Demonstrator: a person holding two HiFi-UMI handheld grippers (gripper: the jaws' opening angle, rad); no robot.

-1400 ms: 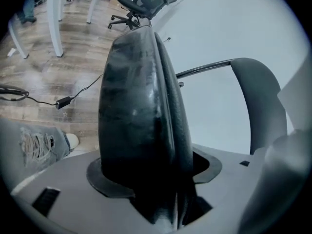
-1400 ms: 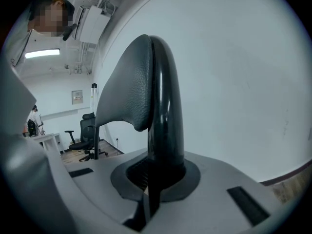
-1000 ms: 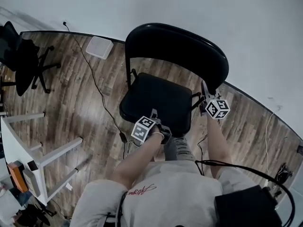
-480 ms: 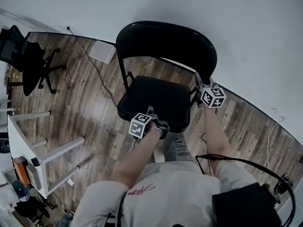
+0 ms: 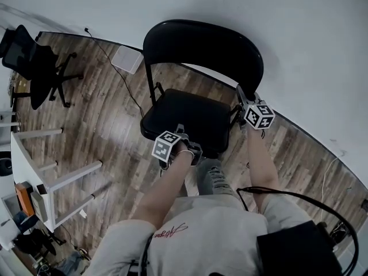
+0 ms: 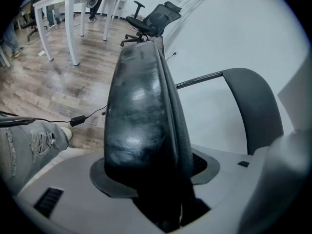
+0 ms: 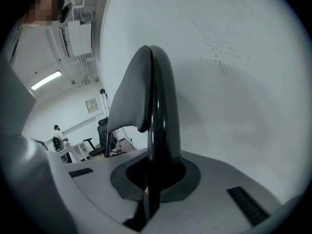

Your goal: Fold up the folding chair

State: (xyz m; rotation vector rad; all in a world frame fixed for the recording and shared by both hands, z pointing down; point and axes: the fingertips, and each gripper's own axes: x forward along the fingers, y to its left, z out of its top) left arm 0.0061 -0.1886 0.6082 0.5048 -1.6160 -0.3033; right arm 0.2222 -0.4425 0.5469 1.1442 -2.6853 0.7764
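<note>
The black folding chair stands unfolded on the wood floor, its seat (image 5: 192, 117) level and its backrest (image 5: 201, 48) toward the white wall. My left gripper (image 5: 180, 133) is at the seat's front edge. In the left gripper view the seat (image 6: 141, 106) runs edge-on between the jaws, which are shut on it, and the backrest (image 6: 258, 106) shows to the right. My right gripper (image 5: 240, 92) is shut beside the backrest's lower right edge. In the right gripper view its closed fingers (image 7: 161, 96) lie against a grey edge of the backrest (image 7: 129, 91); nothing is between them.
A leg in torn jeans (image 5: 210, 174) stands just in front of the seat. A cable (image 5: 123, 91) crosses the floor left of the chair, near a white box (image 5: 127, 59). A black office chair (image 5: 34, 62) and a white table (image 5: 34, 171) are at the left.
In the head view both grippers and the chair have shifted up and slightly left together. The left gripper stays on the seat's front edge, the right one by the backrest's right edge.
</note>
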